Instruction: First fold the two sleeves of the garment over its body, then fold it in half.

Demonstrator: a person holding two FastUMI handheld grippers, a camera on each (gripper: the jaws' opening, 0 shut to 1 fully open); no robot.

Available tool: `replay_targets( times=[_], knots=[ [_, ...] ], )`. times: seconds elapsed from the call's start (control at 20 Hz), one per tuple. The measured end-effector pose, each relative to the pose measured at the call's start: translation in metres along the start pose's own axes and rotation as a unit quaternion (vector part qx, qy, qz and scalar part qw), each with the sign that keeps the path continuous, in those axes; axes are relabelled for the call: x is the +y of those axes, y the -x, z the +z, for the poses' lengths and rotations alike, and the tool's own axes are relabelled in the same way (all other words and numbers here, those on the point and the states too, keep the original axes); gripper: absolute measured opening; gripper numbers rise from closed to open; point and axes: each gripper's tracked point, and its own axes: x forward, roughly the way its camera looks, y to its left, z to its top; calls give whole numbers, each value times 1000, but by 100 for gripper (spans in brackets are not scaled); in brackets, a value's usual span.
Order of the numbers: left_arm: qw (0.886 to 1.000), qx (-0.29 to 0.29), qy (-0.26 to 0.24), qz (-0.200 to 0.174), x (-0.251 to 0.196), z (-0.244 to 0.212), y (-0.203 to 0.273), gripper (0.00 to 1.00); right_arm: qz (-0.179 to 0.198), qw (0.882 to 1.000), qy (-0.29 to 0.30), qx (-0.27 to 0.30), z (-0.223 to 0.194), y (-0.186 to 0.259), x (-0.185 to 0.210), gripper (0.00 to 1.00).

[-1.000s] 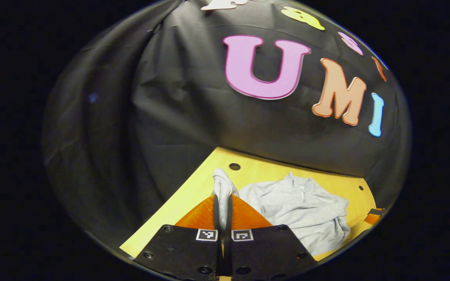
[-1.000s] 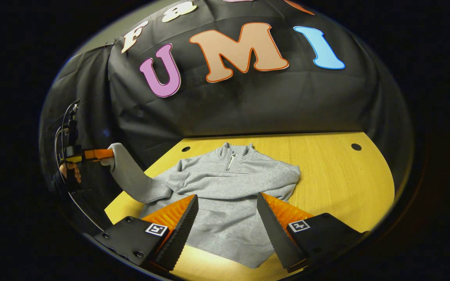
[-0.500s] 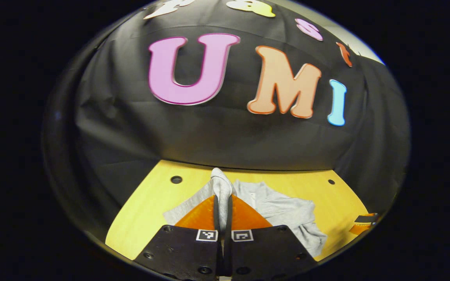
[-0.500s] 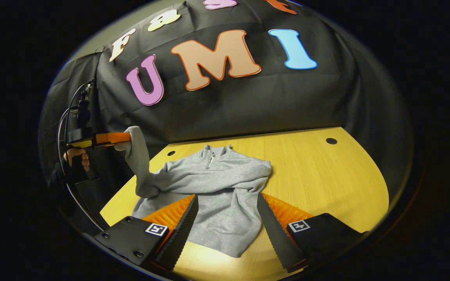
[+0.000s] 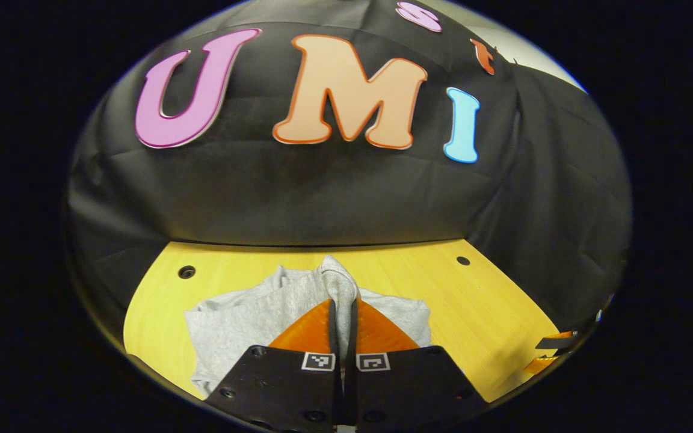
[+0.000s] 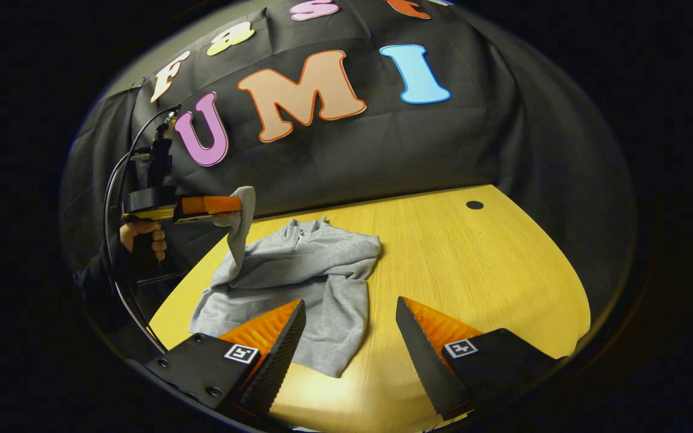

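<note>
A grey zip-neck sweatshirt (image 6: 307, 270) lies on the yellow wooden table (image 6: 473, 270), collar toward the wall. One sleeve is folded across its chest. My left gripper (image 5: 342, 310) is shut on the other sleeve's cuff (image 5: 337, 279), and in the right gripper view that left gripper (image 6: 235, 206) holds the sleeve (image 6: 239, 231) lifted above the garment's left side. The rest of the sweatshirt (image 5: 232, 328) spreads below it in the left gripper view. My right gripper (image 6: 349, 328) stands open, low over the table near the garment's hem, with nothing between its fingers.
A hand (image 6: 142, 234) holds the left gripper's handle at the table's left edge, with a cable looping above. Small dark holes (image 6: 474, 205) mark the tabletop. Bare table (image 6: 491, 288) extends to the right of the sweatshirt. The right gripper (image 5: 554, 349) peeks in at the far right.
The left gripper has carried the lifted sleeve rightward, toward the garment's body. The right gripper view has shifted to the right, so the sweatshirt now sits farther left in it.
</note>
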Motion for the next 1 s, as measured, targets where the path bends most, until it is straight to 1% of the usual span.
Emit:
replay_targets(
  times=[0.25, 0.4, 0.65, 0.8, 0.9, 0.95, 1.0],
  knots=[
    [999, 26, -21, -21, -44, -29, -38, 0, -13, 1000, -14, 6, -10, 13, -20, 96],
    [998, 53, -33, -29, -65, -53, -57, 0, -17, 1000, -18, 13, -22, 19, -29, 96],
    [994, 90, -68, -15, -79, -94, -83, 0, -15, 999, -31, 22, -34, 20, -39, 96],
    [993, 93, -69, -7, -83, -105, -95, 1, -2, 999, -31, 30, -39, 17, -41, 96],
    [996, 74, -55, -18, -95, -98, -95, 11, 8, 999, -20, 33, -40, 12, -42, 96],
    [997, 58, -54, -18, -97, -88, -94, 39, 14, 999, -13, 35, -39, 9, -42, 96],
    [997, 39, -59, -9, -94, -79, -92, 66, 22, 999, -9, 38, -39, 6, -40, 96]
  ],
)
